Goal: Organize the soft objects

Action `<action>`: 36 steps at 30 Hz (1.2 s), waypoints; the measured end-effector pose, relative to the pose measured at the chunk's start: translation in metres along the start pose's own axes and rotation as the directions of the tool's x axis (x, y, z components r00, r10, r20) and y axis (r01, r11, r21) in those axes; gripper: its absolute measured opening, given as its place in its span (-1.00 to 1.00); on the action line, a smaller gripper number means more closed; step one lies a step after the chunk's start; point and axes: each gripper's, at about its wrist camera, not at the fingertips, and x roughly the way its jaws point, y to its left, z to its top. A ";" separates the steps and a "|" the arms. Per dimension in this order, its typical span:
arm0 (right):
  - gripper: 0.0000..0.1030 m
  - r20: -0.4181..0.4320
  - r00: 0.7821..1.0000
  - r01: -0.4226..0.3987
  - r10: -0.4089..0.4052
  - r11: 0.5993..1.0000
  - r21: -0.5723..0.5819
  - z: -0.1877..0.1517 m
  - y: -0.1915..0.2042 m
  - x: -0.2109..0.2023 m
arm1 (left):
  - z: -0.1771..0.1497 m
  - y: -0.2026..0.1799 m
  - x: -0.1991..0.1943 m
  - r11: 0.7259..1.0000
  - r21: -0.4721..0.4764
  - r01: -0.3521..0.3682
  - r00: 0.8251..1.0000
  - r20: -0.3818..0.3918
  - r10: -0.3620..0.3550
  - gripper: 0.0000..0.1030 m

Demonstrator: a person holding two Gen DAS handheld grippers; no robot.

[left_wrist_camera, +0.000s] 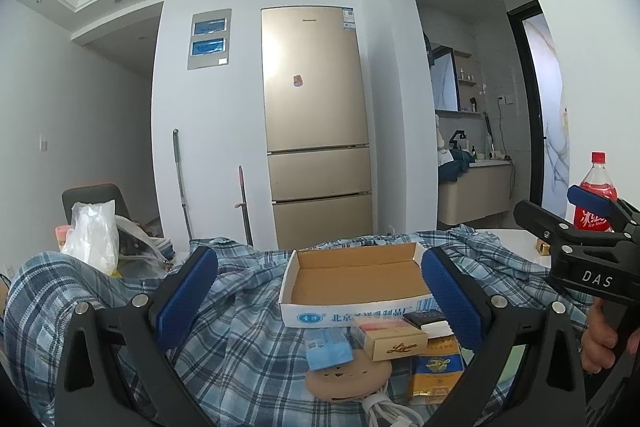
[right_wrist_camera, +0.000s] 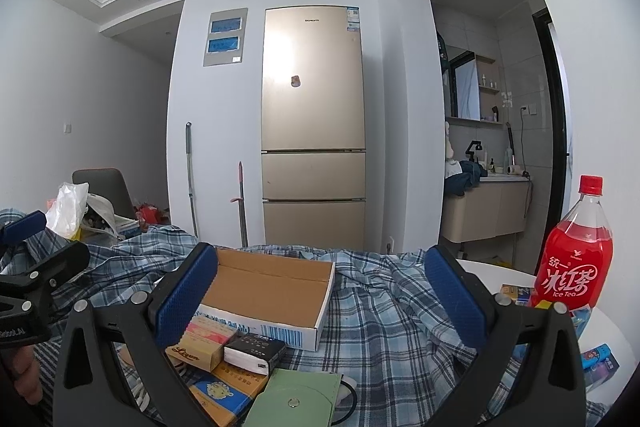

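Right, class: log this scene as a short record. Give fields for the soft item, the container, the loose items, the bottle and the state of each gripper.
soft item: blue plaid shirt, spread rumpled over the table
container: open cardboard box, empty, resting on the shirt
loose items: small cartons and a tan round pad piled in front of the box
bottle: red ice tea bottle, upright, capped, right of the shirt
left gripper: open, holding nothing
right gripper: open, holding nothing

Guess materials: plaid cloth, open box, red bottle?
Plaid cloth: thin woven fabric, matte, looks like cotton; it rumples into soft folds. Open box: cardboard, raw brown inside, white printed outside with a barcode. Red bottle: clear glossy plastic, likely PET; red drink shows through, red screw cap.
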 end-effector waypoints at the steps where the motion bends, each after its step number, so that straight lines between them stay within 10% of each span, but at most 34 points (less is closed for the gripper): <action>1: 1.00 0.000 1.000 0.000 0.000 1.000 0.000 0.000 0.000 0.000 | 0.000 -0.001 -0.001 1.000 0.003 -0.001 1.000 0.003 0.001 1.00; 36: 1.00 -0.003 1.000 0.011 -0.011 1.000 0.000 -0.002 0.000 0.002 | -0.003 -0.001 -0.004 1.000 0.006 0.001 1.000 0.016 -0.001 1.00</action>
